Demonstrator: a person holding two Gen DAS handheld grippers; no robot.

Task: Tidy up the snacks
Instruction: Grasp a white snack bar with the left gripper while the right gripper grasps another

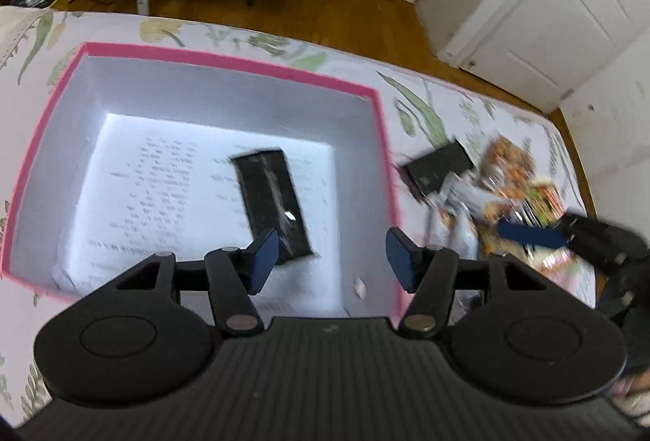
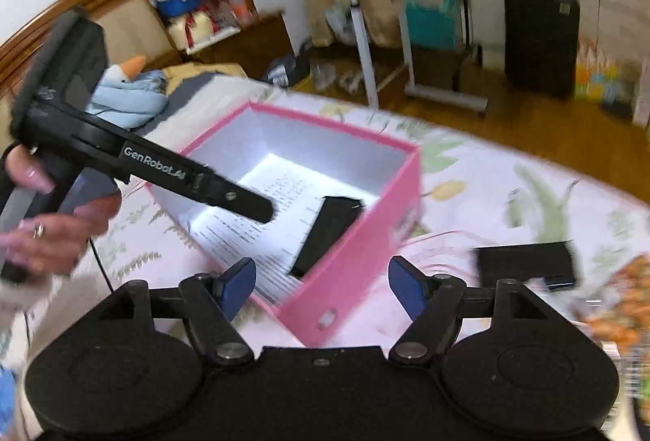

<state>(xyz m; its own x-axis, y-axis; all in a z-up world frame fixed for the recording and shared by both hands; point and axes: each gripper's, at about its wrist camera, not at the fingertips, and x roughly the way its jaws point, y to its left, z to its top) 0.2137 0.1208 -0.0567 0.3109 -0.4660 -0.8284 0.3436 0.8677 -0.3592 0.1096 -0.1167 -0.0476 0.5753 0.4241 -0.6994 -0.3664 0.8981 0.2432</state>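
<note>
A pink box (image 1: 380, 140) with white inner walls stands open on the flowered bedspread; its near corner shows in the right wrist view as the pink box (image 2: 365, 270). One black snack packet (image 1: 272, 205) lies flat on printed paper inside it, also seen as the black packet (image 2: 329, 234). My left gripper (image 1: 332, 258) hovers open over the box's right side, nothing between its fingers. My right gripper (image 2: 321, 286) is open and empty above the box's near corner. A second black packet (image 1: 440, 167), (image 2: 526, 264) lies on the bed to the right of the box, beside a heap of colourful snack bags (image 1: 512, 181).
A person's hand (image 2: 61, 225) grips the left tool's handle at the left. The right tool's blue finger (image 1: 532, 234) shows over the snack heap. A blue stuffed toy (image 2: 130, 91) lies near the headboard. Beyond the bed's far edge are wooden floor, a white rack (image 2: 406, 47) and a door (image 1: 568, 22).
</note>
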